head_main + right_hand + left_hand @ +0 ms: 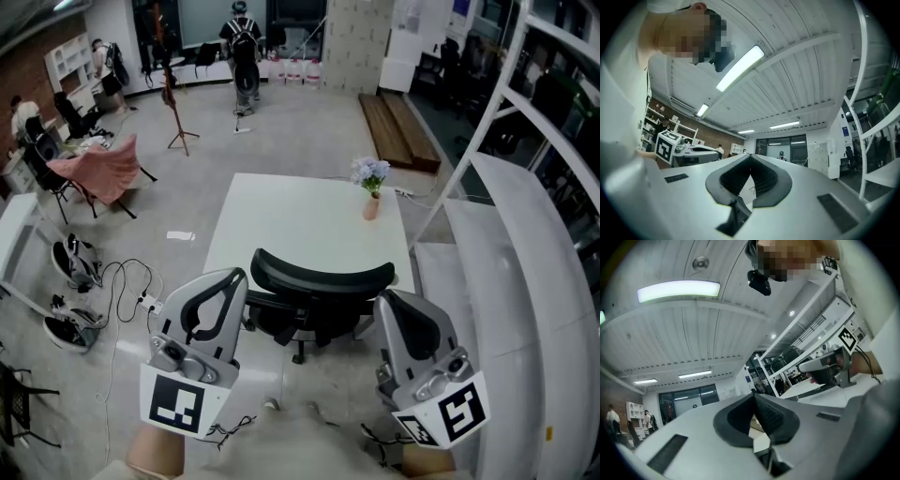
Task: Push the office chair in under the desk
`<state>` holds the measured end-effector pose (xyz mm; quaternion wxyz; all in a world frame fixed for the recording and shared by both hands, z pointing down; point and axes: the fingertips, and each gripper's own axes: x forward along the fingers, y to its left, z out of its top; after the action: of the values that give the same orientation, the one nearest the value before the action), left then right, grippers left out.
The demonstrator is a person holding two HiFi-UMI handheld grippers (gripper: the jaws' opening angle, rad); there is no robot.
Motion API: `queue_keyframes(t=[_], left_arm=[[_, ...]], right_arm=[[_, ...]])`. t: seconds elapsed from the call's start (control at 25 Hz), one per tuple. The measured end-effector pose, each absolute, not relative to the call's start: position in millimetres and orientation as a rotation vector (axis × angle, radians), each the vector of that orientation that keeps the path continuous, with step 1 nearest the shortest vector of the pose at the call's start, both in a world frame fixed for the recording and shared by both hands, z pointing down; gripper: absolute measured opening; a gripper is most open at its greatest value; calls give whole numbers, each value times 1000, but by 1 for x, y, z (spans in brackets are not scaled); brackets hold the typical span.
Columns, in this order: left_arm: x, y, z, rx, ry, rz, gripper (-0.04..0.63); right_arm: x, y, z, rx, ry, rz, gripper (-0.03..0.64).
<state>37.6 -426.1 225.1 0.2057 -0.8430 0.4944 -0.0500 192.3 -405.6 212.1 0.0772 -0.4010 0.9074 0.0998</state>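
Pushing step ahead: black curved-back office chair [319, 279] at near edge of white rectangular desk [281, 216], backrest away from desk, seat seemingly only partly under. Flanking backrest, near desk's front edge: left gripper [228, 279] and right gripper [392, 302], each pinched fully closed on nothing. Set both closed tips against backrest rim, press evenly, drive straight toward desk to stop swivel. Count: one chair, one desk, two grippers, one small pink vase of pale flowers [371, 202] on desk's far side.

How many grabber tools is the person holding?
2. The left gripper is at the lower left and the right gripper at the lower right, one near each end of the office chair's backrest. Both are shut and empty. None look hidden.
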Motion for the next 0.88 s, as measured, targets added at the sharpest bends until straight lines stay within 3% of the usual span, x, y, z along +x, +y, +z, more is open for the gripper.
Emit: queue_keyframes(t=[0.88], left_arm=[[34, -445, 332, -2512, 1407, -241, 8]], right_arm=[[188, -429, 325, -1459, 2932, 145, 5]])
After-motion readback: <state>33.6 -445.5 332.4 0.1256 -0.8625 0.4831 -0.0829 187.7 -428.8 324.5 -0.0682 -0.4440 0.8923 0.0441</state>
